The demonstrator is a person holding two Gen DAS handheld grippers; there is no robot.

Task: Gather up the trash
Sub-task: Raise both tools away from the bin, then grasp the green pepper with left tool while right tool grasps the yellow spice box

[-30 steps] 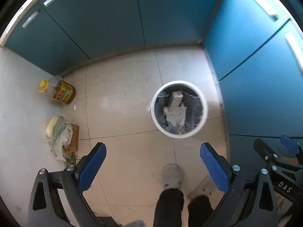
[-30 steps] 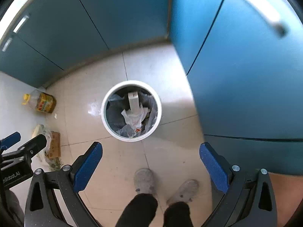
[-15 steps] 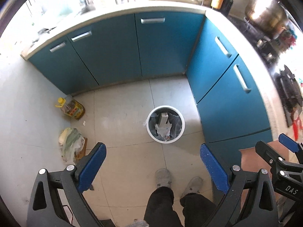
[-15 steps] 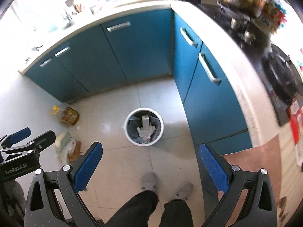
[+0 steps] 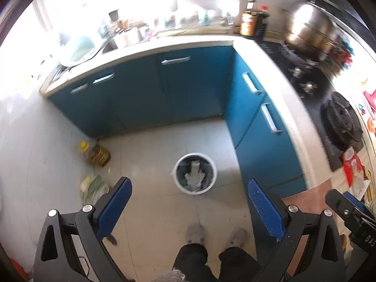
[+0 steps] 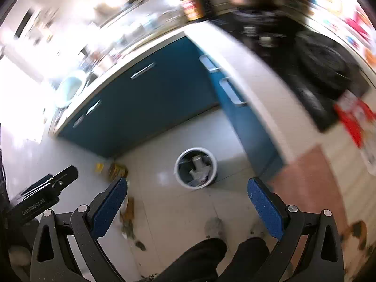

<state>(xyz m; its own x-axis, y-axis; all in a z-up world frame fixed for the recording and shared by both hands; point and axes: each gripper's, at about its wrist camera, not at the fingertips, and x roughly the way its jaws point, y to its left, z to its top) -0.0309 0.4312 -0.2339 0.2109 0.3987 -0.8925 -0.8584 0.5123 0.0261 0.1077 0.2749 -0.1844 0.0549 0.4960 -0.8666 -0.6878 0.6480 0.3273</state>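
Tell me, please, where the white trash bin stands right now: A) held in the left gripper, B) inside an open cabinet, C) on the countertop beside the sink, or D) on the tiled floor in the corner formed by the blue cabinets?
D: the trash bin sits on the floor tiles in front of the blue cabinets, apart from both open, empty grippers.

A pale tiled floor (image 5: pixel 152 202) is carrying a white trash bin (image 5: pixel 195 173), which is standing near the blue cabinets and holding paper and packaging. A yellow-capped oil bottle (image 5: pixel 95 153) is lying by the left wall, with a crumpled plastic bag (image 5: pixel 92 188) just beside it. 2 grey shoes (image 5: pixel 195 233) are standing at the near edge.
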